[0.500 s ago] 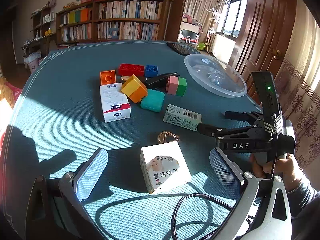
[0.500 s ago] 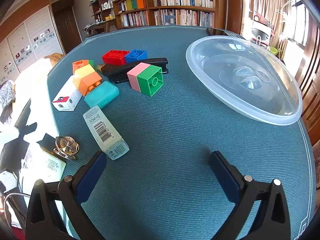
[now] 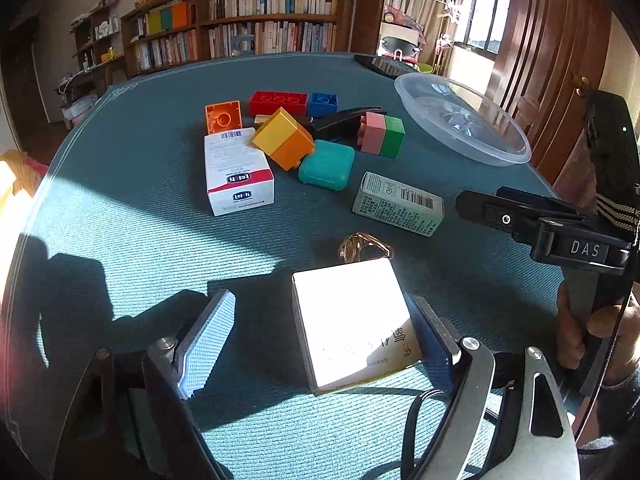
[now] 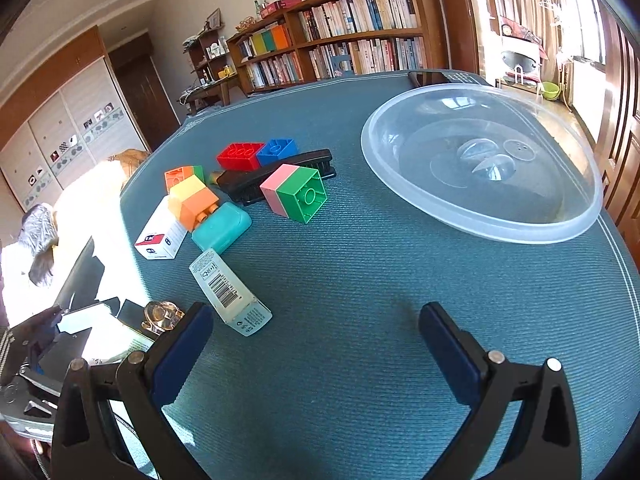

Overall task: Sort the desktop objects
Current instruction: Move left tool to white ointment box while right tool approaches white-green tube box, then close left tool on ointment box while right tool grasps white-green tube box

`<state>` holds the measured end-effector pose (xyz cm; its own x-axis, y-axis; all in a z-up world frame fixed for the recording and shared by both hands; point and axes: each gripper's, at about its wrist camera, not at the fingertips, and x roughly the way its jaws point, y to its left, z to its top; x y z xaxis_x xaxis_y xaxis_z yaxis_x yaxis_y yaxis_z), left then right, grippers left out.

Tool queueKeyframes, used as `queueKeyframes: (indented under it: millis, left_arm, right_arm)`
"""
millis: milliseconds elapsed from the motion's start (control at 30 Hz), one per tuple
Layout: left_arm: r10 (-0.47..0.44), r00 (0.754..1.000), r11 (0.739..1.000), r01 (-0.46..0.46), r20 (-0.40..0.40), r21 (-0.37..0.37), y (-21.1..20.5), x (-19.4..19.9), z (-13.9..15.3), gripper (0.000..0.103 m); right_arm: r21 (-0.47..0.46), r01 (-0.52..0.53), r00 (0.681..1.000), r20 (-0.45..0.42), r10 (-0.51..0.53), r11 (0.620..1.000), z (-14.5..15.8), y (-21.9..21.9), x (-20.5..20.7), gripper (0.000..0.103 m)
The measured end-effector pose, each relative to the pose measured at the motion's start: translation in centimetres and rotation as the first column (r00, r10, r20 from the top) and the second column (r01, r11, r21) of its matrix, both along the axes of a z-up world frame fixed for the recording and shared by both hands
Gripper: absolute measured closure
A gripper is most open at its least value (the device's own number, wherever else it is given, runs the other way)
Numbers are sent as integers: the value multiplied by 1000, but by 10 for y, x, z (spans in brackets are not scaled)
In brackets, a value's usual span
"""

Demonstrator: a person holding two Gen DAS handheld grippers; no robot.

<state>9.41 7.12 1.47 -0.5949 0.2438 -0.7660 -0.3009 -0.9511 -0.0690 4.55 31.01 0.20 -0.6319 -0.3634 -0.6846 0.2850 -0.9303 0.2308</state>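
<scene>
A white carton (image 3: 352,320) lies on the blue-green tablecloth (image 3: 120,208) between the fingers of my left gripper (image 3: 320,298). The jaws are open; the carton sits close to the right pad (image 3: 434,344) and well apart from the left pad (image 3: 204,344). Farther back lie a white-and-red box (image 3: 238,172), a yellow-orange block (image 3: 284,138), a teal case (image 3: 326,164), a pink-green block (image 3: 382,134), red (image 3: 278,103), blue (image 3: 322,104) and orange (image 3: 223,116) bricks, and a barcoded pale box (image 3: 398,204). My right gripper (image 4: 316,312) hovers open over bare cloth with nothing between its fingers.
A clear plastic bowl (image 4: 480,160) stands empty at the back right, with a phone (image 4: 430,78) behind it. A black clip-like tool (image 4: 276,174) lies among the bricks. A gold ring-shaped trinket (image 3: 364,246) rests just beyond the carton. A hand (image 3: 592,328) holds the right gripper's handle.
My left gripper has moved forward and down, so the white carton now lies between its fingers near the right pad. The right gripper's view has shifted only slightly.
</scene>
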Motion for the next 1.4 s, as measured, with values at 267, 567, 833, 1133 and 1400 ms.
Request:
queueKeyframes:
  millis: [267, 567, 833, 1133, 1400]
  left_arm:
    - [8, 1000, 1000, -8, 18, 12, -10, 2, -5, 47]
    - [110, 994, 992, -111, 7, 64, -38, 1, -1, 54]
    - [154, 988, 987, -153, -12, 46, -43, -4, 3, 54]
    - [170, 985, 984, -169, -5, 58, -43, -12, 3, 54]
    - [169, 985, 984, -167, -21, 63, -39, -16, 8, 54]
  right_arm:
    - [37, -53, 998, -19, 54, 998, 2, -10, 6, 10]
    - [68, -133, 991, -19, 134, 989, 3, -34, 6, 32]
    - [125, -173, 984, -31, 178, 977, 4, -56, -4, 40]
    - [167, -211, 977, 10, 212, 963, -8, -69, -11, 56]
    - [146, -196, 980, -2, 198, 970, -7, -65, -7, 70]
